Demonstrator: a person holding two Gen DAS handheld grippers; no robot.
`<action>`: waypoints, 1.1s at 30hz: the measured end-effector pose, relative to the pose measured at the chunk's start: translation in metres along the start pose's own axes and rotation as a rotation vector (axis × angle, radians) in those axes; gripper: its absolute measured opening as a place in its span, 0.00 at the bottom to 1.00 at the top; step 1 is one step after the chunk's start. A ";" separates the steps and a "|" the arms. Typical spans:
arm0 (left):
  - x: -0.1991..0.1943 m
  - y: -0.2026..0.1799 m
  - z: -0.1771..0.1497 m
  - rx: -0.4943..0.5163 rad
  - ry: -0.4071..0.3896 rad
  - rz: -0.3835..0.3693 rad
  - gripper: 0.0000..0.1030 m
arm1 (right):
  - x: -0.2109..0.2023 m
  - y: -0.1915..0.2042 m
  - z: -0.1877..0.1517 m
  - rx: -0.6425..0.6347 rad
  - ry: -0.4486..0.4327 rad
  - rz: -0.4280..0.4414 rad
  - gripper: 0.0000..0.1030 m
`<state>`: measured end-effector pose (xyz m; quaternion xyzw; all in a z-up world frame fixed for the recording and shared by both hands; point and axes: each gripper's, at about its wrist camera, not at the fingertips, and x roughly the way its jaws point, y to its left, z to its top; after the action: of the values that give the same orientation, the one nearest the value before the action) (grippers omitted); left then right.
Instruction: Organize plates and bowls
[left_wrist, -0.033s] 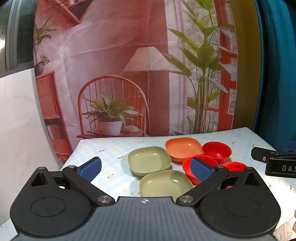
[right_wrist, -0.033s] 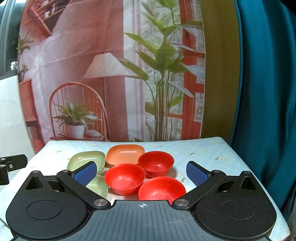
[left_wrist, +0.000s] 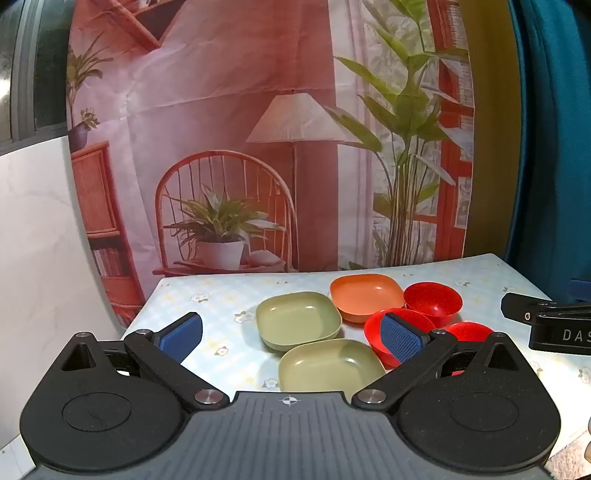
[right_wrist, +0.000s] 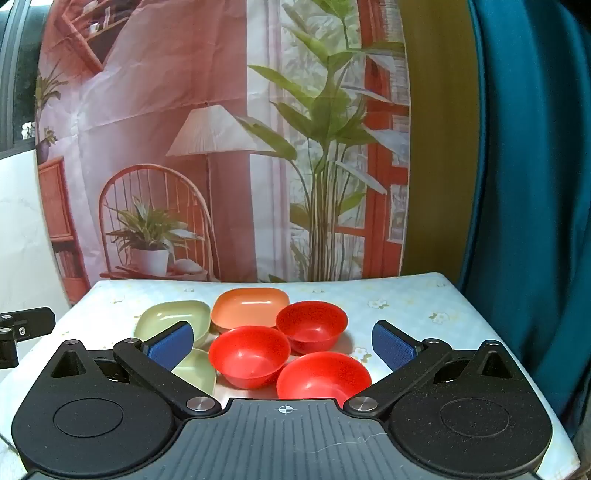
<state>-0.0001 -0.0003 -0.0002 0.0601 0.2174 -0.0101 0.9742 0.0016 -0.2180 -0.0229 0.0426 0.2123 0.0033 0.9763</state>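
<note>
The left gripper (left_wrist: 291, 334) hangs above the near left part of the table (left_wrist: 221, 291), its jaws spread as wide as they go and nothing between the blue pads (left_wrist: 181, 332); it touches no dish. The right gripper (right_wrist: 282, 343) is likewise released, jaws fully apart, empty, held over the near edge of the same table with the red bowls showing in the gap between its fingers.

Taking the orange plate (left_wrist: 365, 297) as the landmark, and going left to right in the left wrist view: a green plate (left_wrist: 297, 319) sits just beside its left edge, nearly touching. A second green plate (left_wrist: 330, 365) lies nearer the camera, in front of the first and overlapping its near rim. To the right of the orange plate, just beside it, stands one red bowl (left_wrist: 434, 302). In front of the orange plate a second red bowl (left_wrist: 376, 332) is partly hidden by the left gripper's right finger. A third red bowl (left_wrist: 469, 330) is farther right and nearer, mostly hidden behind the finger linkage.

In the right wrist view the three red bowls are bunched together, rims touching or nearly so, all upright. The printed backdrop (left_wrist: 258, 147) hangs behind the table, directly beyond the orange plate.
</note>
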 end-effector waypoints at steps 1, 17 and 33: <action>0.000 0.000 0.000 -0.001 0.001 0.001 1.00 | 0.000 0.000 0.000 -0.003 0.002 -0.002 1.00; 0.000 0.000 0.000 -0.002 -0.001 -0.002 1.00 | 0.001 0.000 0.000 -0.004 0.000 0.000 1.00; 0.000 0.000 0.000 -0.003 0.001 -0.002 1.00 | 0.000 0.001 -0.001 -0.007 -0.001 0.002 1.00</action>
<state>0.0000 -0.0002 -0.0001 0.0584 0.2178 -0.0105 0.9742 0.0009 -0.2171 -0.0239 0.0393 0.2116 0.0049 0.9765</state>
